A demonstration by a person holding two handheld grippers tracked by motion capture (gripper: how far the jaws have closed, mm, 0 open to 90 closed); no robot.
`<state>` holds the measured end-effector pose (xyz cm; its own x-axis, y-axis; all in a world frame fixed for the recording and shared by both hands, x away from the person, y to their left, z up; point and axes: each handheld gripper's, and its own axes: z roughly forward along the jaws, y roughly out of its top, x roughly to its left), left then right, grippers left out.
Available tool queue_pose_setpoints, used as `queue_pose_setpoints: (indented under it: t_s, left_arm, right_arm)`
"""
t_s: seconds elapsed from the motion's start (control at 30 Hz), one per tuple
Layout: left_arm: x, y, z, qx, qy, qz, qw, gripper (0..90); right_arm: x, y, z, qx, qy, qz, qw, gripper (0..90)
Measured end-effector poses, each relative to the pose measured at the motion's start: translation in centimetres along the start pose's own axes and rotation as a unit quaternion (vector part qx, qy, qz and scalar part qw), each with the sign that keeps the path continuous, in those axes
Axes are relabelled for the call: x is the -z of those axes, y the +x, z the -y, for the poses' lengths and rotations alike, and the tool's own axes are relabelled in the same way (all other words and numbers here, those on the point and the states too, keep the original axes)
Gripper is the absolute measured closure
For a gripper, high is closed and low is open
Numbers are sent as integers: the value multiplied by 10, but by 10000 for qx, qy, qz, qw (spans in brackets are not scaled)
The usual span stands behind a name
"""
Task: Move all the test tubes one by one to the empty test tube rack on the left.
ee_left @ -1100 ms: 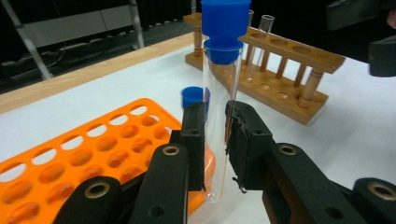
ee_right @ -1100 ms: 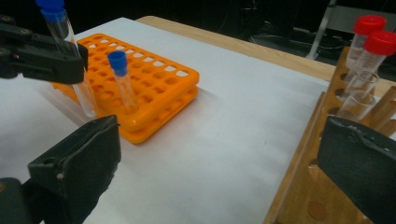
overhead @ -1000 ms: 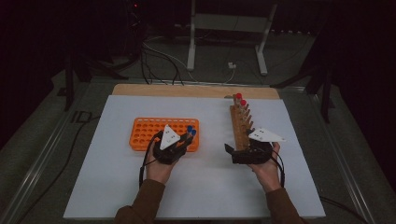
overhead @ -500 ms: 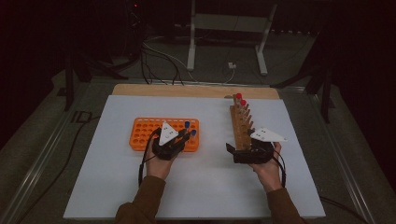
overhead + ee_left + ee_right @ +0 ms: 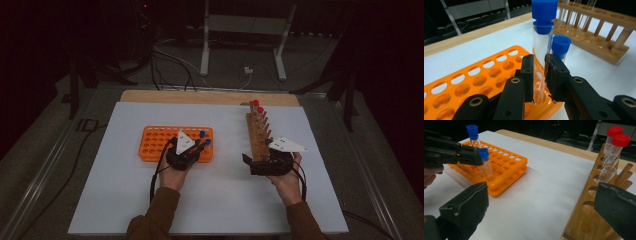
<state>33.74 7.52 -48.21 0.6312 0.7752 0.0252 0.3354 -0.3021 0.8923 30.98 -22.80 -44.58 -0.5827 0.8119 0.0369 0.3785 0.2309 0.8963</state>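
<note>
Bare table (image 5: 225, 150) between both racks

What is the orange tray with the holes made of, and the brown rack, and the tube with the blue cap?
The orange tray looks like smooth moulded plastic with a slight shine. The brown rack seems to be wood: grain shows on it, and it has round dowels. The tube with the blue cap is see-through, so glass or clear plastic; I can't tell which. Its cap looks like matte plastic.

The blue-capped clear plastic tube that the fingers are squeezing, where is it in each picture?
High view: the blue-capped clear plastic tube stands at the right end of the orange plastic rack.
Left gripper view: centre, between the black fingers.
Right gripper view: top left.
Shared landmark: the orange plastic rack.
</note>
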Motion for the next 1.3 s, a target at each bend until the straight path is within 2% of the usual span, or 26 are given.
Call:
queue_pose_setpoints:
  t_s: [0.27,0.87,1.07,1.3]
  left_arm:
    - [-4,0,9,-41,239,5,9997,769]
    - [-9,-1,12,-84,468,6,9989,766]
    - [-8,-1,13,-10,460,27,9989,759]
    - [-5,0,13,139,463,58,9988,554]
  right_arm:
    - [-1,1,0,15,16,-16,10000,3]
    - [-2,2,1,33,48,-63,10000,3]
    - [-2,2,1,43,46,-71,10000,4]
    - [-2,2,0,34,42,-66,10000,4]
